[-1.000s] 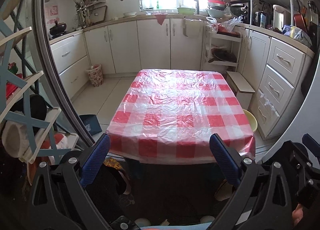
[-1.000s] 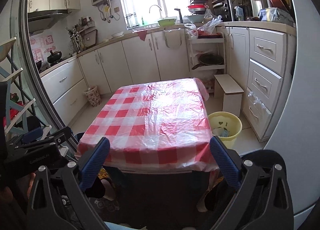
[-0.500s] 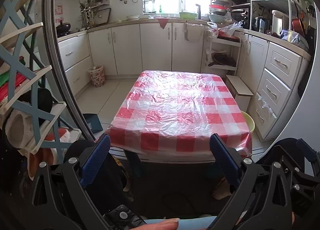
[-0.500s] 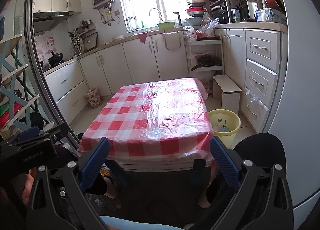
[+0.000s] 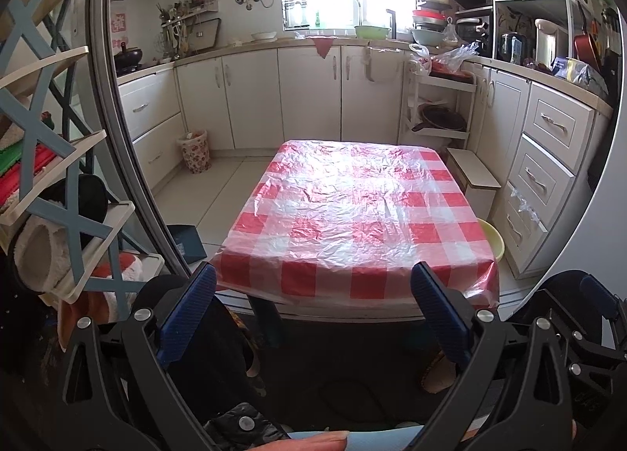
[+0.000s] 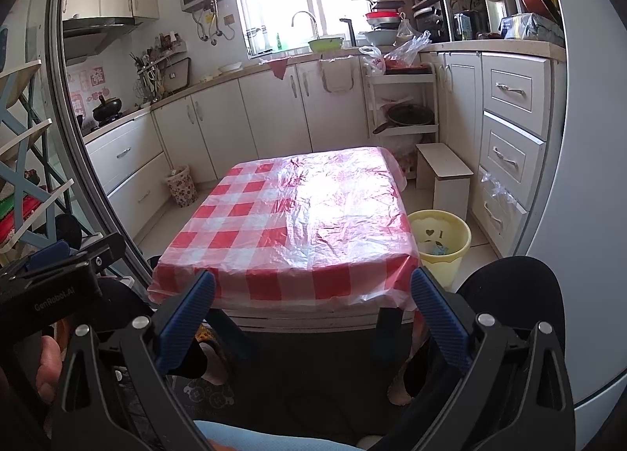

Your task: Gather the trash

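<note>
Both grippers pull back & up from the table point(image 5: 352, 215) vs a sec ago: in the earlier views the checked cloth filled more of the lower frame, now it sits further off and more of the dark floor under it shows. Person's knees come into both views too, so they look seated or leaning back at the near end.

Left gripper point(image 5: 313, 310): jaws wide apart, nothing btwn them, hovering short of the table's near edge, not touching it. Right gripper point(image 6: 312, 313): same, jaws wide, empty, also short of the edge.

Tabletop w/ its red-white plastic cloth point(image 6: 298, 223) looks bare; no wrapper, scrap or cup on it that I can spot in either view. Trash that shows is already in the yellow bin point(image 6: 441, 243) on the floor just beside the table's right side: a bluish-grey crumpled bit at the bottom. Can't tell what it is exactly. Second bin, floral basket point(image 5: 194, 151), stands well apart by the left cabinets; contents too small to read.

My read: table part prob done, w/ both tools empty & retreated. If more trash is left it's off the table, maybe floor, and I don't see any from here.
</note>
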